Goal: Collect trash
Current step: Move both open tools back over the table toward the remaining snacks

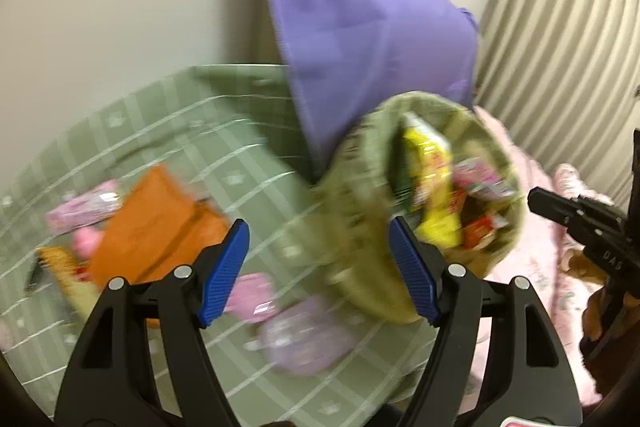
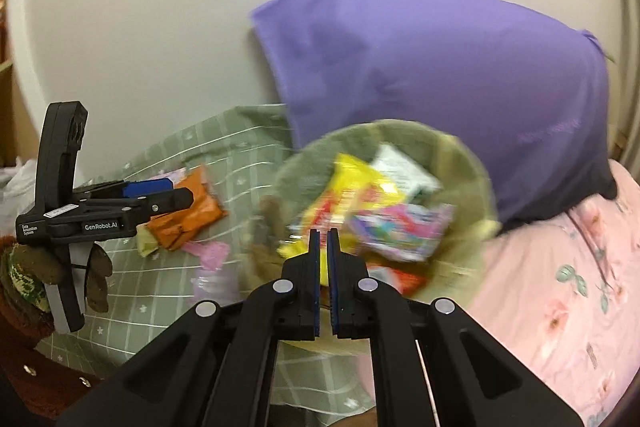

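Note:
A green woven basket [image 1: 360, 227] stands on the bed, blurred, with a yellow wrapper [image 1: 432, 187] and several other colourful packets in it. My left gripper [image 1: 318, 227] is open and empty, hovering over the green checked sheet [image 1: 240, 131] just left of the basket. Loose trash lies on that sheet: an orange wrapper [image 1: 160, 231], a pink packet [image 1: 84, 207], a small pink wrapper [image 1: 252, 293] and a pale purple packet [image 1: 304, 335]. My right gripper [image 2: 324, 233] is shut, its tips over the near rim of the basket [image 2: 460, 163]. I see nothing between its pads.
A purple pillow [image 1: 360, 27] leans on the wall behind the basket. A pink floral sheet [image 2: 560, 287] covers the bed to the right, with a striped curtain [image 1: 560, 47] beyond. A gloved hand [image 2: 24, 279] holds the left gripper [image 2: 176, 191].

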